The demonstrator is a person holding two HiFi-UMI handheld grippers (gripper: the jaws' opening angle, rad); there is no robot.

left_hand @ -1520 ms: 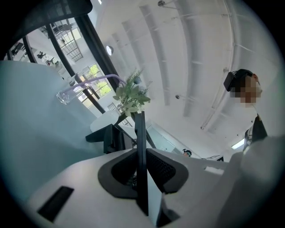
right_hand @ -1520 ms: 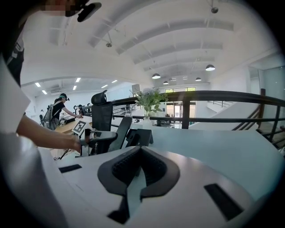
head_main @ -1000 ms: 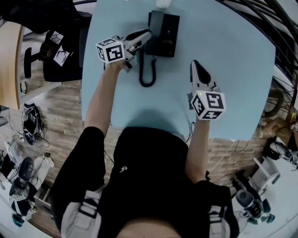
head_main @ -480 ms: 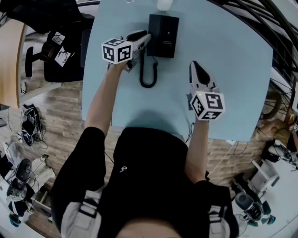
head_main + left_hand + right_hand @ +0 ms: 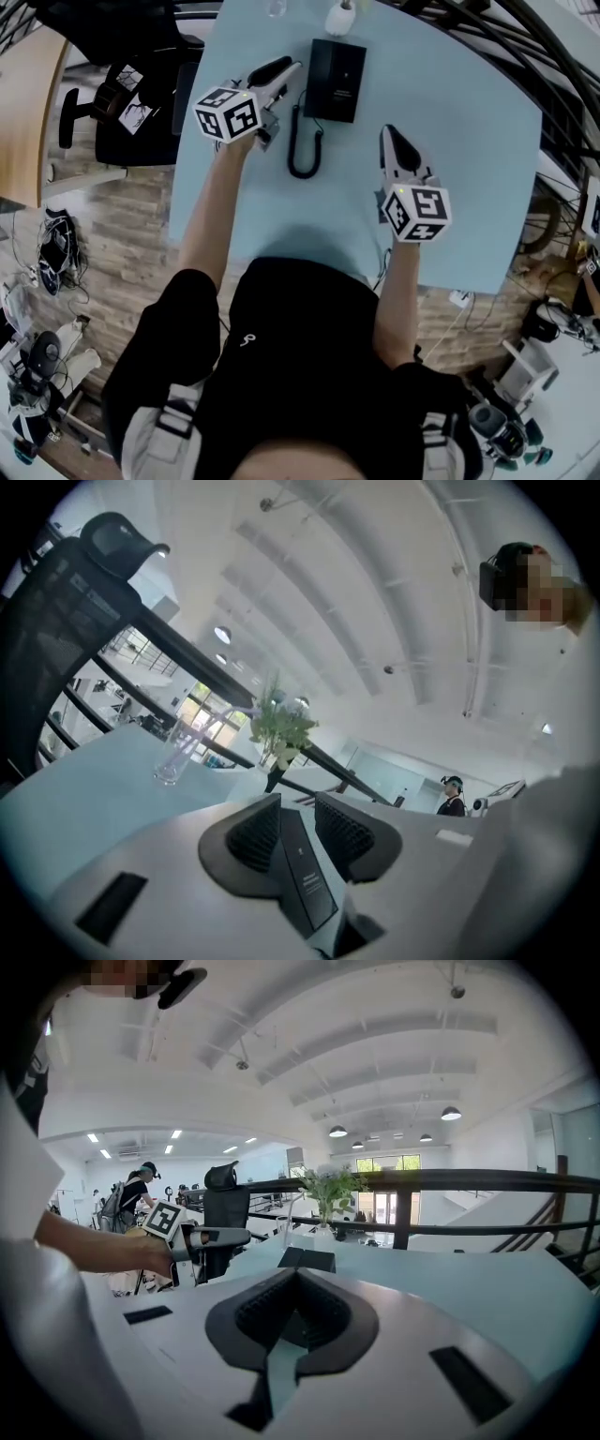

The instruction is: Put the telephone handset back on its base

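The black telephone base (image 5: 339, 80) lies at the far middle of the light blue table (image 5: 469, 141). The handset looks seated along its left side, black on black, so its outline is hard to tell. The curly cord (image 5: 305, 142) loops toward me. My left gripper (image 5: 284, 68) hovers just left of the phone, apart from it, jaws opening. In the left gripper view the dark phone (image 5: 305, 878) shows through the gap in the left gripper (image 5: 300, 829), pads clear of it. My right gripper (image 5: 391, 136) hangs shut and empty, near right of the cord.
A drinking glass (image 5: 176, 752) and a small plant in a vase (image 5: 279, 728) stand at the table's far edge behind the phone. A black office chair (image 5: 122, 103) sits off the left edge. A dark railing (image 5: 450, 1182) runs beyond the far side.
My left gripper has drawn back to the left, off the phone's left side, and its jaws have spread. The right gripper has stayed put.
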